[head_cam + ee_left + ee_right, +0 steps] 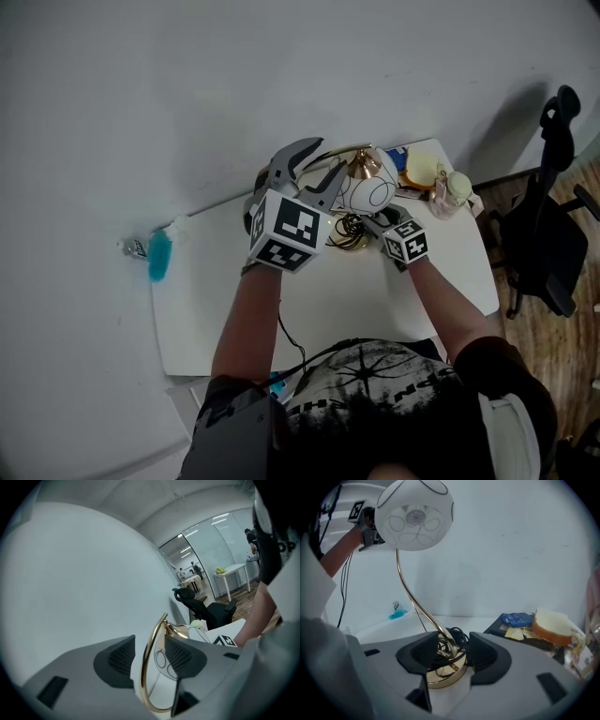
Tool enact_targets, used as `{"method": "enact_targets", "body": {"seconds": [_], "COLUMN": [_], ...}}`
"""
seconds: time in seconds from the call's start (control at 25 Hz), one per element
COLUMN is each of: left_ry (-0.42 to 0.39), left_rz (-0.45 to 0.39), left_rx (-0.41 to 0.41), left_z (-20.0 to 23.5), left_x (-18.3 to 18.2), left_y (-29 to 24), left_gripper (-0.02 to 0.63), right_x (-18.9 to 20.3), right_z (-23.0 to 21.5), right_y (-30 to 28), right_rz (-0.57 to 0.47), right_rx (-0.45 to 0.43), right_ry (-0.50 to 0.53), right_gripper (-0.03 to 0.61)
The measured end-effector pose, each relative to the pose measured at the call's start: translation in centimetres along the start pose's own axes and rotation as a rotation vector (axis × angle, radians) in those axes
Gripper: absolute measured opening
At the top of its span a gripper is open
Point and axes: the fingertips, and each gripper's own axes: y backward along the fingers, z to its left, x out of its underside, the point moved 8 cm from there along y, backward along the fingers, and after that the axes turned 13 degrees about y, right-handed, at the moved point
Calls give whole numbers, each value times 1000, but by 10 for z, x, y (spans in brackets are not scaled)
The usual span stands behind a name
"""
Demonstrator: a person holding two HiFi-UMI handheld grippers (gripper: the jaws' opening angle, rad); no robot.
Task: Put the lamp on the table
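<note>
Since left gripper (152, 656) and right gripper (447, 656) both gape wide, gripping nothing (stem (148, 667) and base (443, 677) merely sit between jaws), a snagged cord (457, 634) could topple the seemingly settled lamp (370, 192).

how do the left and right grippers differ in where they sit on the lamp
The left gripper straddles the gold stem up by the white shade. The right gripper straddles the gold base and its coiled cord, low on the table. In the head view the left one is raised higher than the right. Shared: both have jaws apart, clamping nothing.
</note>
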Motion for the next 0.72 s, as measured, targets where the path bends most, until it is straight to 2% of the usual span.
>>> {"method": "enact_targets", "body": {"seconds": [0.24, 0.48, 0.56, 0.72], "left_ry": [10, 114, 150, 251], "left_rz": [-38, -96, -127, -192], "left_rx": [-53, -100, -107, -110], "left_z": [-7, -20, -28, -48], "left_x": [-1, 4, 6, 11], "left_y": [23, 51, 59, 74], "left_gripper": [186, 181, 131, 34], "right_x": [-11, -19, -22, -30], "right_z": [5, 7, 6, 4], "right_y": [22, 55, 68, 94], "right_rz": [-45, -79, -92, -119], "right_rx": [-5, -9, -20, -44], "right_ry": [21, 61, 74, 112], "right_gripper": [196, 195, 186, 86]}}
